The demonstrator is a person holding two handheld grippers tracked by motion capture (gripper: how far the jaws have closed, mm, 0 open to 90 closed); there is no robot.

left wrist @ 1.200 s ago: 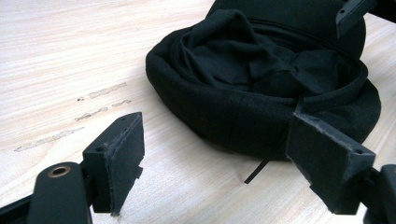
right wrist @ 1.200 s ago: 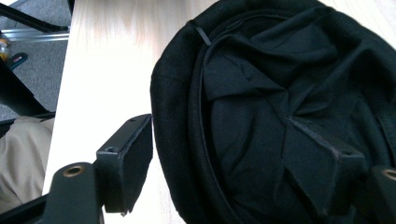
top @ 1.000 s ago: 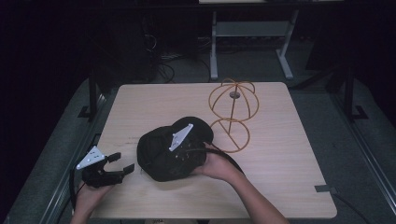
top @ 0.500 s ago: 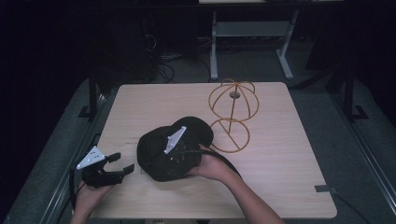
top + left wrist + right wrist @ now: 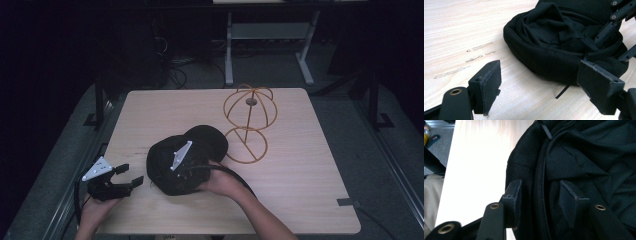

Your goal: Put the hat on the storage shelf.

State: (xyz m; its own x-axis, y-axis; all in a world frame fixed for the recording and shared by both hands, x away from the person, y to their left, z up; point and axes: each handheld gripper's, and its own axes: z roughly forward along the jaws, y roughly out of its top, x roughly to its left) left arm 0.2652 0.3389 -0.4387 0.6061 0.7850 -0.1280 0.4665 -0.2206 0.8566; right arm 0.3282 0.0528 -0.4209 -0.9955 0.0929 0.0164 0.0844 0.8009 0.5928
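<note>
1. We see a black cap (image 5: 185, 160) lying upside down near the middle of the desk (image 5: 310, 195), with a wire hat stand (image 5: 248, 120) just beside it at its 2 o'clock.
2. We judge the step in hand to be gripping the cap's rim so that it can be lifted toward the stand.
3. Our right tongs (image 5: 540, 200) straddle the rim, one pad outside and one inside the crown; the jaws have just been closing, stand about half shut, and a gap still shows between pads and cloth.
4. Our left tongs (image 5: 549, 85) rest wide open and hold nothing, at the cap's 8 o'clock in the high view, near it but apart.
5. Next, we think the right jaws must finish closing on the rim band before any lift, or the soft cloth may slip out.
6. We can read no brand, label or writing on the cap, stand or desk.
</note>
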